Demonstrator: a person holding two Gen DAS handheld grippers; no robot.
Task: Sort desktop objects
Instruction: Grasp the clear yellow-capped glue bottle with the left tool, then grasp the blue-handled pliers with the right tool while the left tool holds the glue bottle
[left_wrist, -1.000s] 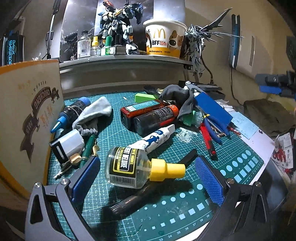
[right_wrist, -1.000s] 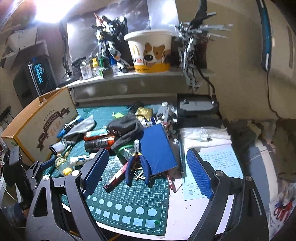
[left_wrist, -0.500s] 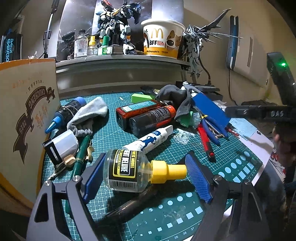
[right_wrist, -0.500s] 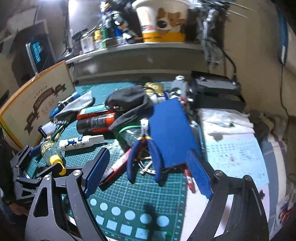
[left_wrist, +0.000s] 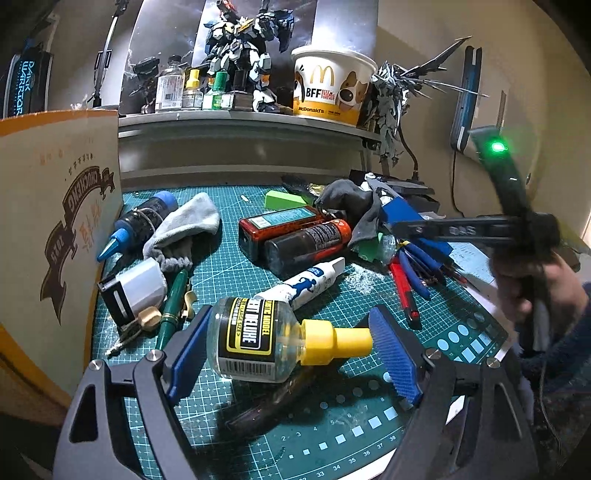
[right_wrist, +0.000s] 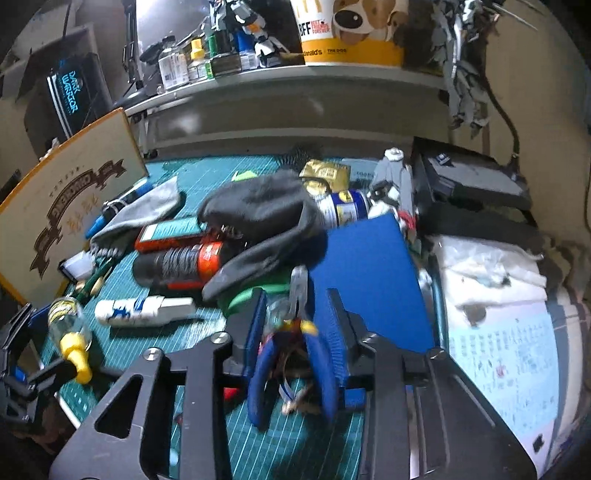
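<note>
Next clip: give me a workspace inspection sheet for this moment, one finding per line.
Surface: green cutting mat, crowded.
Job's things: clear bottle with yellow cap lies between the left gripper jaws; blue-handled pliers between the right gripper jaws.
Clutter: spray cans, white tube, grey sock.
Grippers: left on the bottle; right closing around the pliers.
Cables: black cable by the wall.
Surroundings: shelf with paper bucket, cardboard box.

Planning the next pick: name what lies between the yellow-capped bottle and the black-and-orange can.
A white tube with a blue figure, lying between bottle and can; left wrist view shows it.
</note>
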